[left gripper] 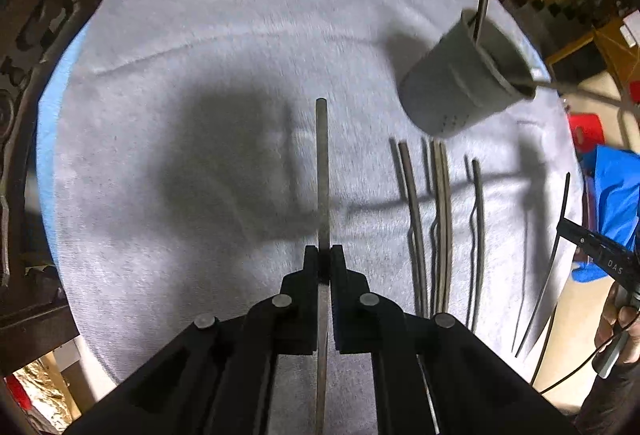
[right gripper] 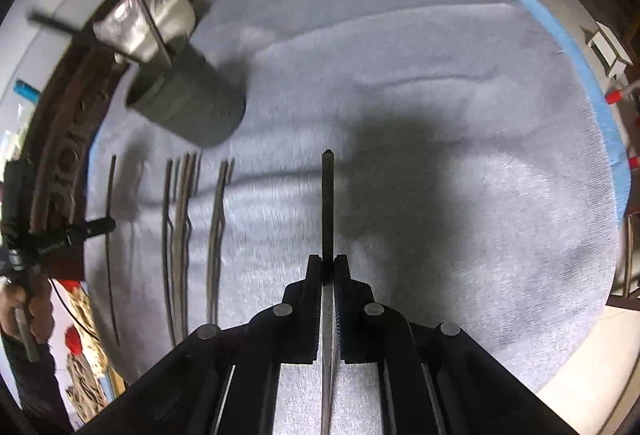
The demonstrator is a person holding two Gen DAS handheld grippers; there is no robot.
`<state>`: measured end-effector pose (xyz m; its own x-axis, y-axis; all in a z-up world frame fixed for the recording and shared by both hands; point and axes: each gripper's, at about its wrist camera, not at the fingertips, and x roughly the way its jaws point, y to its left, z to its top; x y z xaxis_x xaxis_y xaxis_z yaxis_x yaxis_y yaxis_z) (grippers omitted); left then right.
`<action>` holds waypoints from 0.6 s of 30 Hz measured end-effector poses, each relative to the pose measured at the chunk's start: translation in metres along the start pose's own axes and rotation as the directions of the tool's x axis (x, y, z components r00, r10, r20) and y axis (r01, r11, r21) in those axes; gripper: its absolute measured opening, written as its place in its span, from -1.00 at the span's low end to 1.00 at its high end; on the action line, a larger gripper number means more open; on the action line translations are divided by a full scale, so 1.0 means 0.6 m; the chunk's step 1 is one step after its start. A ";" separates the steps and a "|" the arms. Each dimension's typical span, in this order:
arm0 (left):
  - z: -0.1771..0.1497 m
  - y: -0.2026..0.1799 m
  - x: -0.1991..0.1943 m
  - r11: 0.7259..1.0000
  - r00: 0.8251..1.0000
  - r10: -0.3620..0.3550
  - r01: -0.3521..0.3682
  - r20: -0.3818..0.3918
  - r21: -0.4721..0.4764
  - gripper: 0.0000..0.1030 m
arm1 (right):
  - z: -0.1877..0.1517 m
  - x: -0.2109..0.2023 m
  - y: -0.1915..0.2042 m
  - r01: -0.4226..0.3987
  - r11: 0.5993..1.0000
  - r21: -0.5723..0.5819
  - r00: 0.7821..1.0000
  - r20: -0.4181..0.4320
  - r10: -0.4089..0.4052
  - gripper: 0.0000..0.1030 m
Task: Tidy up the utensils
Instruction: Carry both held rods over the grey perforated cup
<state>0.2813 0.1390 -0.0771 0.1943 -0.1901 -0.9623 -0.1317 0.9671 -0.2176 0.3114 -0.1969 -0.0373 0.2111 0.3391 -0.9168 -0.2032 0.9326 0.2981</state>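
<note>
Each gripper is clenched on a utensil seen edge-on: the left gripper [left gripper: 324, 265] pinches a thin metal handle [left gripper: 321, 171], the right gripper [right gripper: 328, 269] a darker, pointed one [right gripper: 327, 207]. Both are held above the grey fleecy cloth [left gripper: 200, 47] on the bench. They look stiff, light and smooth, so likely slippery; a mid-handle grip seems safest. The grey plastic cup [left gripper: 464, 83], tapered and ribbed, already holds utensils. More flatware [left gripper: 440, 219] lies in a row just in front of the cup.
</note>
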 end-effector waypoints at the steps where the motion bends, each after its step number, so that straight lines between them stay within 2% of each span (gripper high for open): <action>1: 0.002 0.002 -0.008 1.000 1.000 -0.004 0.004 0.013 -0.005 -0.90 | 0.002 -0.009 0.002 -0.003 1.000 0.006 1.000 0.013 0.003 -0.87; 7: 0.019 0.011 -0.081 0.998 0.991 -0.039 0.046 0.131 -0.050 -0.90 | 0.033 -0.067 -0.020 -0.051 0.997 0.064 0.988 0.150 0.040 -0.87; 11: 0.032 0.008 -0.123 0.993 0.969 -0.070 0.090 0.236 -0.073 -0.90 | 0.051 -0.116 -0.026 -0.112 0.989 0.092 0.964 0.253 0.085 -0.87; 14: 0.039 0.003 -0.162 0.987 0.939 -0.090 0.128 0.331 -0.094 -0.90 | 0.066 -0.145 -0.029 -0.161 0.982 0.098 0.934 0.338 0.119 -0.87; 17: 0.044 -0.005 -0.200 0.980 0.895 -0.111 0.171 0.432 -0.102 -0.90 | 0.087 -0.186 -0.032 -0.212 0.971 0.108 0.891 0.429 0.147 -0.87; 18: 0.046 -0.011 -0.211 0.980 0.881 -0.106 0.171 0.462 -0.101 -0.90 | 0.096 -0.202 -0.033 -0.245 0.964 0.100 0.865 0.472 0.171 -0.87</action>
<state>0.2847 0.1615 0.0505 0.6339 -0.1917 -0.7492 -0.1941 0.8983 -0.3942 0.3450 -0.2494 0.0831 0.5989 0.5110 -0.6166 -0.1521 0.8285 0.5389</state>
